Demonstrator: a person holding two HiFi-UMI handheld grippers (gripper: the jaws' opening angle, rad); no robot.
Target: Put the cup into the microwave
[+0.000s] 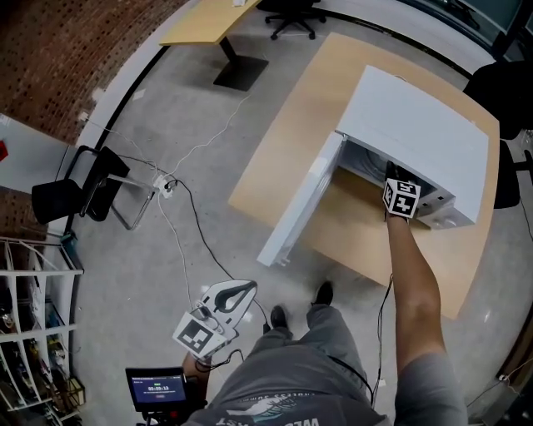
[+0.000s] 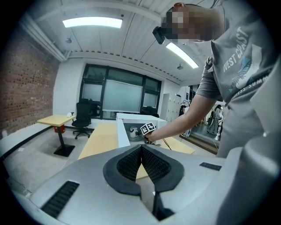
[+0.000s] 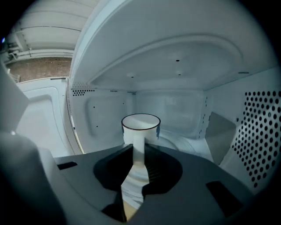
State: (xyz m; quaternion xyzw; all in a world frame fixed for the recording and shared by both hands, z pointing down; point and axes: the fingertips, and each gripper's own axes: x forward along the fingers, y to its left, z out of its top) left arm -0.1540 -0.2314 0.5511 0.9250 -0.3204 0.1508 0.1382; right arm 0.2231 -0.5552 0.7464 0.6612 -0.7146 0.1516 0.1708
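Note:
A white microwave [image 1: 416,133] stands on a wooden table [image 1: 308,108], its door [image 1: 300,208] swung open to the left. My right gripper [image 1: 395,176] reaches into the opening, and its fingertips are hidden inside. In the right gripper view, the right gripper [image 3: 138,151] is shut on a white cup [image 3: 140,127] with a dark rim. The cup is upright inside the cavity, in front of the back wall. I cannot tell whether it rests on the turntable [image 3: 186,145]. My left gripper [image 1: 241,291] hangs low by the person's left hip, away from the table. Its jaws [image 2: 141,147] are shut with nothing between them.
A black chair [image 1: 83,187] and loose cables [image 1: 179,208] are on the floor to the left. A second desk [image 1: 208,21] and an office chair [image 1: 291,12] stand at the back. A wire rack [image 1: 33,333] is at the lower left.

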